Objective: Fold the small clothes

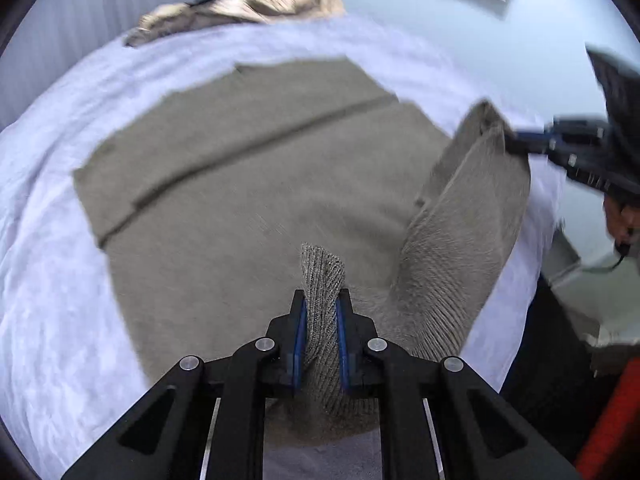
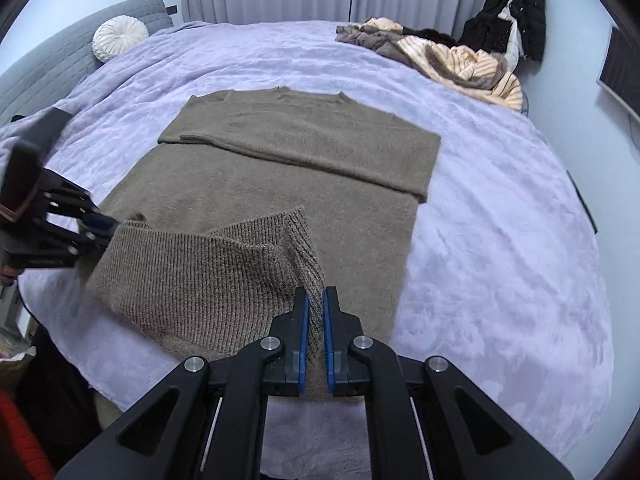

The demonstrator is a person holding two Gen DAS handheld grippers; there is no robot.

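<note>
A taupe knit sweater [image 2: 288, 168] lies flat on a lavender bedspread [image 2: 500, 240], neck at the far side and a sleeve folded across the chest. Its ribbed hem [image 2: 192, 280] is raised off the bed between both grippers. My right gripper [image 2: 316, 300] is shut on one hem corner, the fabric pinched between its blue pads. My left gripper [image 1: 322, 300] is shut on the other hem corner [image 1: 320, 272], which bunches up between its pads. Each gripper shows in the other's view: the left gripper [image 2: 100, 226] at the left, the right gripper [image 1: 516, 142] at the right.
A heap of beige striped and brown clothes [image 2: 452, 60] lies at the bed's far right corner. A round white cushion [image 2: 120, 38] rests against the grey headboard [image 2: 52, 64]. Black garments [image 2: 516, 12] hang by the far wall. Bare bedspread lies right of the sweater.
</note>
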